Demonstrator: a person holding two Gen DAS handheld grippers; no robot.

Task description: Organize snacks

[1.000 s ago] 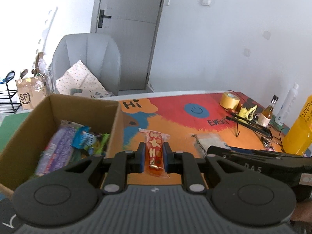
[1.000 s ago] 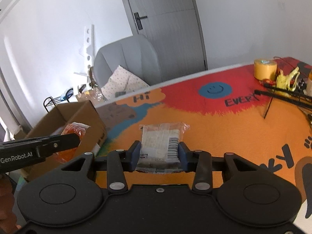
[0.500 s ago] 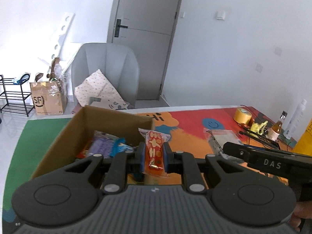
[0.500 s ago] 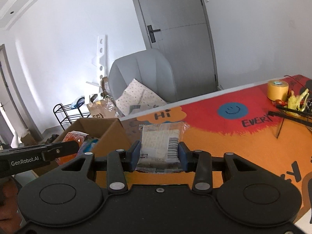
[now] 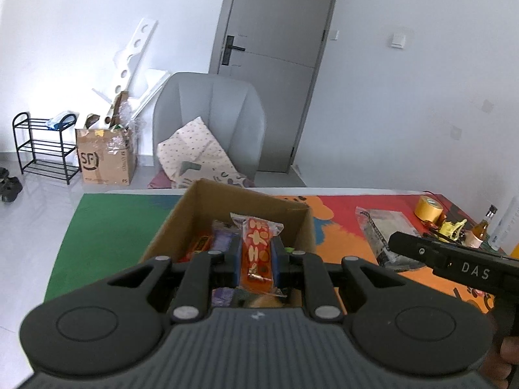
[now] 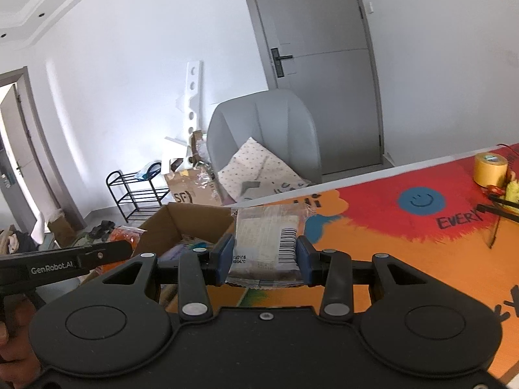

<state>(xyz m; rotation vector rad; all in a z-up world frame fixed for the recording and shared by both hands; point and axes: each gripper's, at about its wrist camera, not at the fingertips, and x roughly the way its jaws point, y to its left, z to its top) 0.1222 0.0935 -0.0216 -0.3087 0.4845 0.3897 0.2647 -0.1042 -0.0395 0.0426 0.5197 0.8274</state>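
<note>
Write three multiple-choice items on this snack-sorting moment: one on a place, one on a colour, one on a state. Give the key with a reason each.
1. Where is the red-orange plastic snack packet in the left hand-held gripper?
A. Over the open brown cardboard box
B. On the grey armchair
C. Flat on the green mat

2. What colour is the roll of tape on the table?
A. Blue
B. Yellow
C. White

3. What is the state of the right hand-held gripper?
A. Open and empty
B. Shut with nothing in it
C. Shut on a clear plastic packet with a barcode

Key: 1 A, the left wrist view shows the packet above the box's inside. 2 B, the roll is plainly yellow. 3 C, both pads press the packet's sides.
</note>
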